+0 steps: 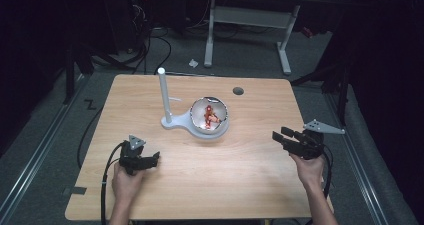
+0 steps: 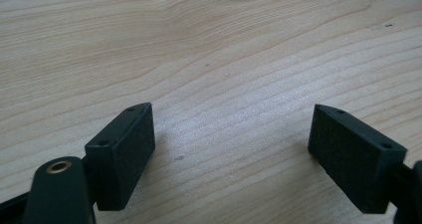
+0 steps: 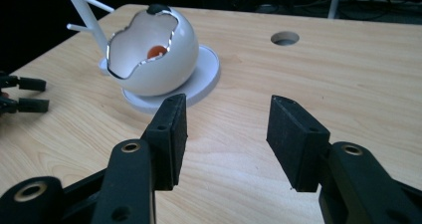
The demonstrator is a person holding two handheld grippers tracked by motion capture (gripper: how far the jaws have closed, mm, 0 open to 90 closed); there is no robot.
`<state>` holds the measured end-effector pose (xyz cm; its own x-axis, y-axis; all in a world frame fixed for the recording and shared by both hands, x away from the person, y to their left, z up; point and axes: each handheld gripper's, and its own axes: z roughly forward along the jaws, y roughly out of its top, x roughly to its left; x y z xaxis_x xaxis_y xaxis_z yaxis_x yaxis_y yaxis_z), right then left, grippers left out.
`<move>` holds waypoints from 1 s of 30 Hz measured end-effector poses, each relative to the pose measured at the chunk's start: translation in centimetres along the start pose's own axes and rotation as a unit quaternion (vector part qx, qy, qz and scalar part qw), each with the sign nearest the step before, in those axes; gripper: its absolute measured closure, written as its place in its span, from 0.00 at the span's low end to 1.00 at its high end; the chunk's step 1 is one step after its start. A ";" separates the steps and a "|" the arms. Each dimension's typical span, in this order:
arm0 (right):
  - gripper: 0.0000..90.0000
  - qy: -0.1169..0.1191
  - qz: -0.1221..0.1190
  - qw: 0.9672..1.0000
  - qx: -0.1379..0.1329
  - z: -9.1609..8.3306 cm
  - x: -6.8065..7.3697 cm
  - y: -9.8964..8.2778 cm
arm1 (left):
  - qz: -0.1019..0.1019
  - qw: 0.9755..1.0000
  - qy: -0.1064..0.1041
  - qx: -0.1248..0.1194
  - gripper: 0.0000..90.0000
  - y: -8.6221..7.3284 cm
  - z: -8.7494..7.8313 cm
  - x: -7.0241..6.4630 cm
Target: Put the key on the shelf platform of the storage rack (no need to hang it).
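Bright tabletop, dark surroundings, soft shadows

We find no text, label, brand, number or sign that we can read anywhere: not on the tabletop, not on the white egg-shaped shell, its base or the post, and not on the black tongs' pads
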<state>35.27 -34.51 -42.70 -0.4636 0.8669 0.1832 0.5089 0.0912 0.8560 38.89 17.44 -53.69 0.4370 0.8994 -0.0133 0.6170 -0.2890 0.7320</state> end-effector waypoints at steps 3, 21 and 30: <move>0.56 0.001 0.002 1.000 0.001 0.2 -0.1 -0.4 | 0.000 1.000 0.000 0.000 0.21 0.0 0.0 0.0; 0.56 0.007 0.025 1.000 0.013 2.1 -0.5 -2.6 | 0.000 1.000 0.000 0.000 0.21 0.0 0.0 0.0; 0.56 0.009 0.032 0.999 0.030 4.0 -0.6 -3.5 | 0.000 1.000 0.000 0.000 0.21 0.0 0.0 0.0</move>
<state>36.65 -33.39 -47.73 -0.4420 0.8627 0.2459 0.5806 0.0661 0.8115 38.89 17.44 -53.69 0.4370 0.8994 -0.0135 0.6170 -0.2889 0.7320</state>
